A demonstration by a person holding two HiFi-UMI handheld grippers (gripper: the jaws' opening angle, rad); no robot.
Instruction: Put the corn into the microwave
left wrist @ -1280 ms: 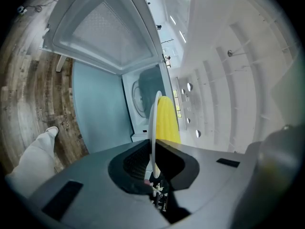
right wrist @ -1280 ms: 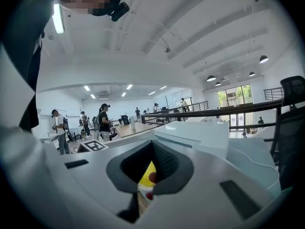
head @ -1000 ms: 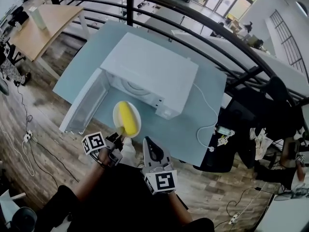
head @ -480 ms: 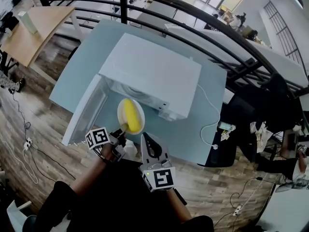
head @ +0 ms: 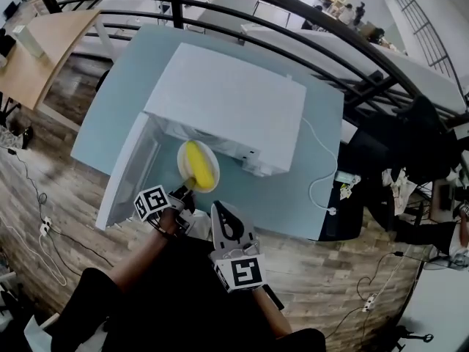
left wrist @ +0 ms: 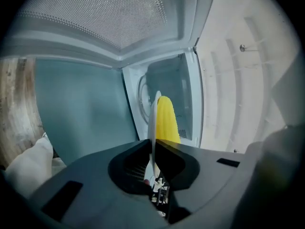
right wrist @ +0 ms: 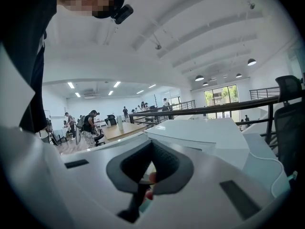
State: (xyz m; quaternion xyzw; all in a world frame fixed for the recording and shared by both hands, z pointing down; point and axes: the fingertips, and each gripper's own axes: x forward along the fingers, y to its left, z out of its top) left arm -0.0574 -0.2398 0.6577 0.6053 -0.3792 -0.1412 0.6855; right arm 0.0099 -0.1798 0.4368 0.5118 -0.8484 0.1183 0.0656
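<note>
Pale blue table (head: 308, 189) stood on a wooden floor (head: 44, 196), beside a black railing (head: 293, 13). On this table the corn (head: 198, 163), one yellow cob, lay lengthwise on a small white plate (head: 182, 163). The plate was at the mouth of the white microwave (head: 227, 97), just in front of the open cavity, and its far edge seemed to be already under the top of the oven, though from above this was not fully clear.

The left gripper (head: 187, 189) was clenched on the near rim of the plate. In the left gripper view the plate (left wrist: 153, 123) showed edge-on between the two dark jaws, which pressed on it from both sides. The corn (left wrist: 167, 120) rose above them on the right side of the plate. Behind it were the grey inside of the cavity and the round turntable (left wrist: 142, 92).

The microwave door (head: 128, 171) was swung out to the left, and its perforated window (left wrist: 95, 13) filled the upper part of the left gripper view.

The right gripper (head: 220, 210) was held back near the person's body, apart from the plate and pointing toward the table. In the right gripper view its jaws were pressed together with nothing between them, and the microwave (right wrist: 200, 132) stood beyond them.

A white cable (head: 319, 171) ran from the microwave across the table to its near right edge.
</note>
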